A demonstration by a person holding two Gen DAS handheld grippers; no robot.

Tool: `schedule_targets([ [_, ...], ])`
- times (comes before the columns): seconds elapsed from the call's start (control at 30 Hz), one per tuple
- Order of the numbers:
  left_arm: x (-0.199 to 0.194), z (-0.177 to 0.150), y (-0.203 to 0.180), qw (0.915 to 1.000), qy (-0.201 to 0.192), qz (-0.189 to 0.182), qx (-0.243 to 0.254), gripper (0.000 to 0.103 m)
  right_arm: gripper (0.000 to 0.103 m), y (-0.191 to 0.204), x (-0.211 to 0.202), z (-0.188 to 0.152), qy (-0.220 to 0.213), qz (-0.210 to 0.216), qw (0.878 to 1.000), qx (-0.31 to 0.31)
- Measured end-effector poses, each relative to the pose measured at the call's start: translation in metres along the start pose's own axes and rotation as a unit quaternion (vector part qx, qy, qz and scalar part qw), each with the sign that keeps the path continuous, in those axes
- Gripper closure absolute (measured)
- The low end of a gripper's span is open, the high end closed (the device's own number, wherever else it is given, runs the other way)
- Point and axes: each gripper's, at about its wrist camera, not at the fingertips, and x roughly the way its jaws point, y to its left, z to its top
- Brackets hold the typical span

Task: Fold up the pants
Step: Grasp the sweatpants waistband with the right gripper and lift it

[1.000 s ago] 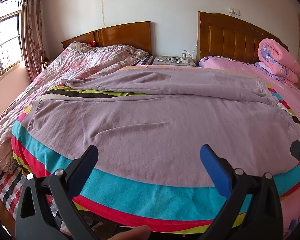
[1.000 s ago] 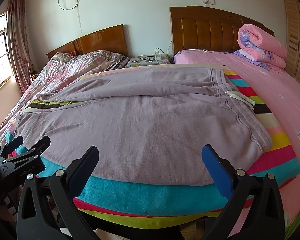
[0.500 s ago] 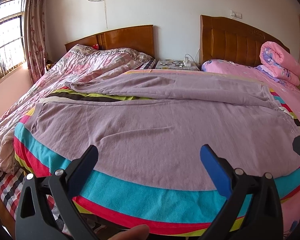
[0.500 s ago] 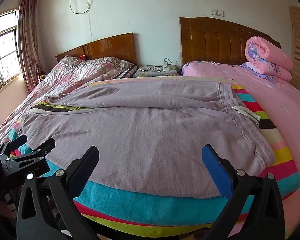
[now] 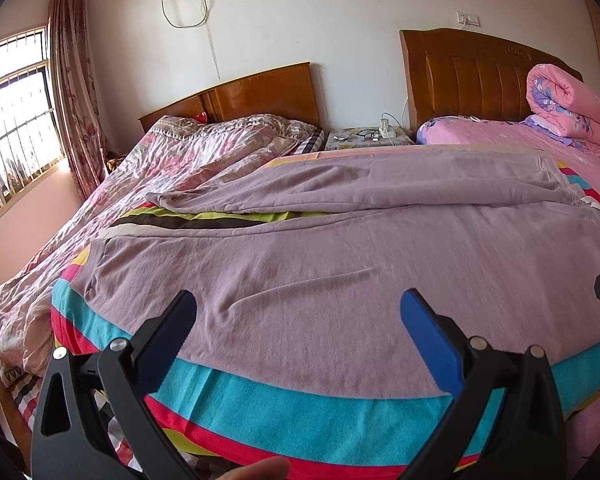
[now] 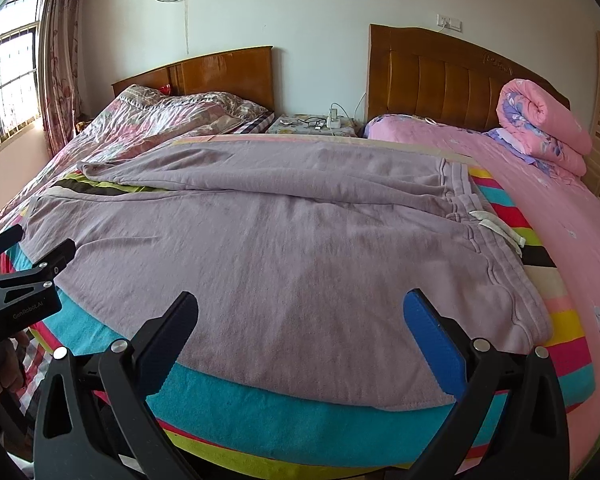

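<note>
one lilac pants (image 6: 284, 248) spread flat on striped blanket (image 6: 260, 408); two beds, two headboards; left tool (image 5: 298, 334), right tool (image 6: 300, 334) both apart, empty; blanket's near edge cut off.

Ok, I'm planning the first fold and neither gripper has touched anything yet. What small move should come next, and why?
Probably lower both open grippers to the near edge of the purple pants and pinch it. The pants lie spread flat on the striped blanket, legs apart, waistband to the right. The left gripper and right gripper hover above that edge holding nothing, so a grasp would precede any fold.
</note>
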Motion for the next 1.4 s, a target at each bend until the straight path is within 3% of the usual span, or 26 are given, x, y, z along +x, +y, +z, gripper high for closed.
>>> schedule_targets([
  [0.07,0.011,0.008,0.005,0.9997,0.021,-0.008,-0.01,0.001,0.004,-0.007,0.009,0.007,0.007,0.002,1.0,0.001],
  [0.2,0.05,0.017,0.014,0.9899,0.109,-0.08,-0.041,0.001,0.004,-0.029,0.025,0.03,0.022,0.031,0.999,0.005],
  [0.37,0.065,0.049,0.031,0.9853,0.063,-0.135,-0.084,0.001,0.004,-0.064,0.059,0.079,0.026,0.063,0.997,-0.027],
  [0.47,0.092,0.072,0.037,0.9744,0.069,-0.174,-0.125,0.001,0.004,-0.074,0.105,0.124,0.035,0.088,0.993,-0.064],
  [0.6,0.143,0.103,0.035,0.957,0.116,-0.197,-0.179,0.001,0.004,-0.078,0.2,0.175,0.081,0.145,0.978,-0.124],
  [0.73,0.195,0.138,0.026,0.9409,0.176,-0.228,-0.178,0.001,0.004,-0.083,0.289,0.212,0.125,0.175,0.96,-0.178],
  [0.83,0.218,0.166,0.019,0.9399,0.179,-0.239,-0.165,0.001,0.004,-0.088,0.336,0.235,0.145,0.216,0.947,-0.188],
  [0.93,0.239,0.188,0.01,0.9448,0.177,-0.23,-0.153,0.001,0.006,-0.092,0.368,0.248,0.167,0.25,0.934,-0.19],
  [1.03,0.257,0.199,0.003,0.9467,0.174,-0.223,-0.153,0.001,0.029,-0.095,0.396,0.253,0.2,0.275,0.923,-0.182],
  [1.2,0.283,0.199,-0.009,0.9388,0.183,-0.239,-0.168,0.001,0.035,-0.096,0.401,0.247,0.203,0.271,0.921,-0.193],
  [1.23,0.291,0.198,-0.012,0.9365,0.189,-0.241,-0.171,0.001,0.058,-0.094,0.397,0.246,0.199,0.259,0.923,-0.203],
  [1.27,0.297,0.197,-0.015,0.9349,0.195,-0.241,-0.173,0.001,0.074,-0.092,0.391,0.246,0.194,0.245,0.926,-0.212],
  [1.4,0.317,0.192,-0.018,0.9305,0.209,-0.234,-0.188,0.001,0.086,-0.068,0.327,0.234,0.119,0.18,0.937,-0.274],
])
